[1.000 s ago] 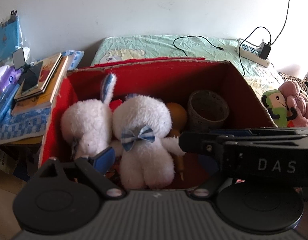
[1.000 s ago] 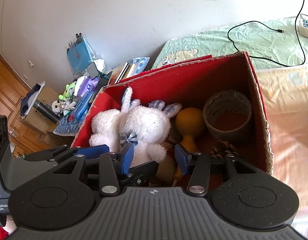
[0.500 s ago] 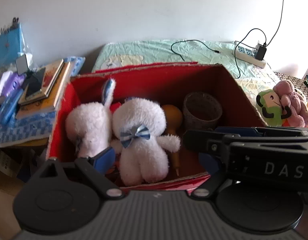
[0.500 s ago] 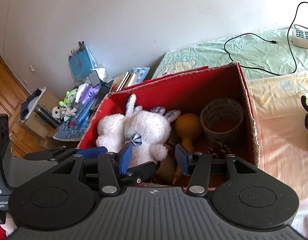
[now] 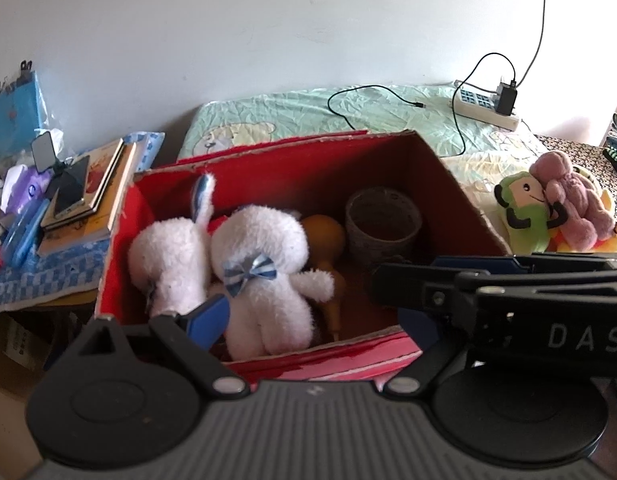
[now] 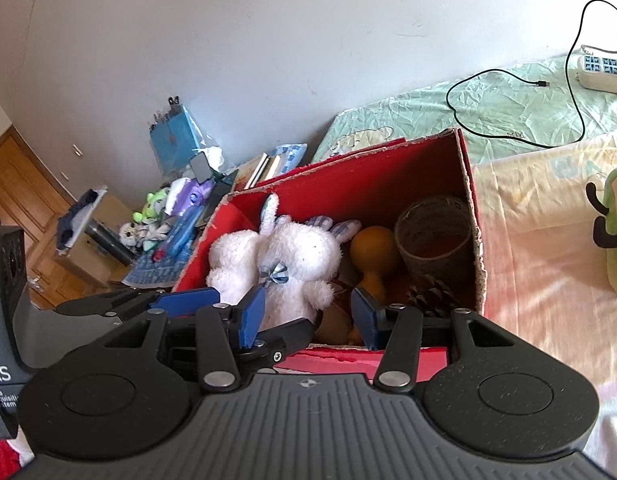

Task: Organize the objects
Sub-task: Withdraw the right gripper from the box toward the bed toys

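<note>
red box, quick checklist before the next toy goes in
1. Left hand-held gripper free to pick: ok, open with nothing between its fingers.
2. Right hand-held gripper free to pick: ok, open with nothing between its fingers.
3. Red box open at the top: ok, no lid or flap over it.
4. Room inside: ok, the white rabbit fills the left side, the orange gourd and the woven basket stand at the back, and bare floor shows in front of the basket.
5. Next toy within sight: ok, the green plush lies on the bed right of the box.
6. Path between the two grippers: cannot tell, the right one crosses close in front of the left camera.
</note>
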